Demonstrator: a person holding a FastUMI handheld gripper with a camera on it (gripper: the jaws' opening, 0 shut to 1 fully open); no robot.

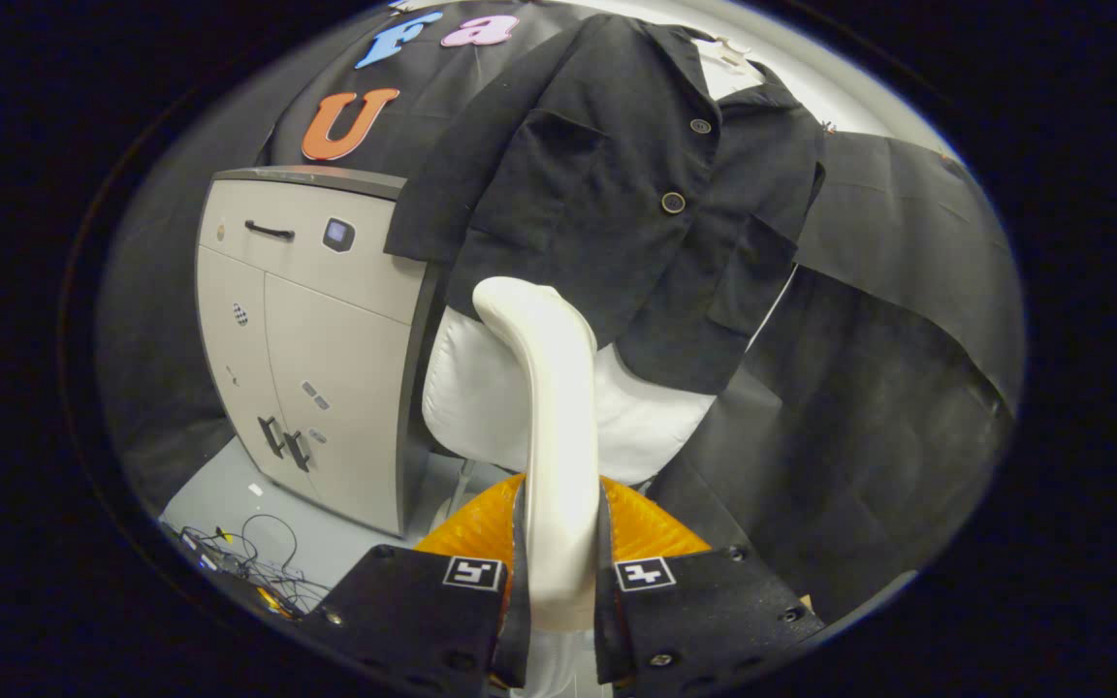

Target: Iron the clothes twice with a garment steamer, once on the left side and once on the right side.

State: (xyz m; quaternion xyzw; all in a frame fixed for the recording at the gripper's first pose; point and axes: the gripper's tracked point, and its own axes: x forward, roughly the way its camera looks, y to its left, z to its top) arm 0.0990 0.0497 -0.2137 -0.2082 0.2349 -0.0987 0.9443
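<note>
My gripper (559, 557) is shut on the white garment steamer (551, 417), whose handle rises from between the fingers and curves at its top toward the clothes. Beyond it hangs a black jacket (617, 174) with two buttons down its front, over a white garment (651, 427) that shows below the jacket's hem. The steamer's head sits near the jacket's lower left edge; whether it touches the cloth I cannot tell. An orange part (646, 528) shows behind the steamer, just past the fingers.
A beige cabinet (316, 339) with dark handles stands to the left of the clothes. Loose cables (248, 562) lie on the grey floor in front of it. Black cloth drapes the wall to the right.
</note>
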